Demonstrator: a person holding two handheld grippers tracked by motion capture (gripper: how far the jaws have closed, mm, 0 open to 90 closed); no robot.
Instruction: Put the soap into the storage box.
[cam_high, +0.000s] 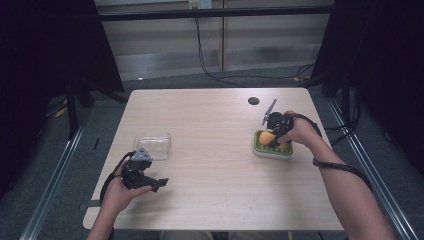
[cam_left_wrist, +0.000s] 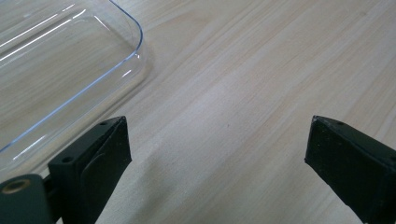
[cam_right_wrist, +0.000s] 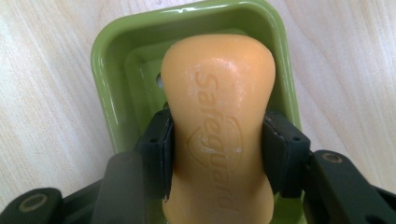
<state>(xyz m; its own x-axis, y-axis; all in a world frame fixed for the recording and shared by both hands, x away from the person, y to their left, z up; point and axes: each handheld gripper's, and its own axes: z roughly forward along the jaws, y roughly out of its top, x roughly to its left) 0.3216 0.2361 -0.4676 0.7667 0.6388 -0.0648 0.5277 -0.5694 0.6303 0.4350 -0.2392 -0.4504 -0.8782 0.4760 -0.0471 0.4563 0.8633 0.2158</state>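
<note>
An orange bar of soap (cam_right_wrist: 219, 116) with raised lettering is pinched at its narrow waist by my right gripper (cam_right_wrist: 217, 149), which is shut on it. The soap (cam_high: 267, 137) is held over a green soap dish (cam_high: 260, 148) at the table's right side; its rim (cam_right_wrist: 105, 93) curves round the bar. Whether the bar touches the dish floor I cannot tell. My left gripper (cam_high: 159, 183) rests low at the table's front left, jaws wide apart with only bare wood between its fingertips (cam_left_wrist: 217, 154). A clear plastic lid (cam_high: 153, 145) lies just beyond it, its corner (cam_left_wrist: 70, 70) at the upper left.
The wooden table (cam_high: 215, 175) has a small black disc (cam_high: 253, 101) near its far right edge. Cables trail from both grippers. Dark curtains flank the table, and metal rails run along the floor on both sides.
</note>
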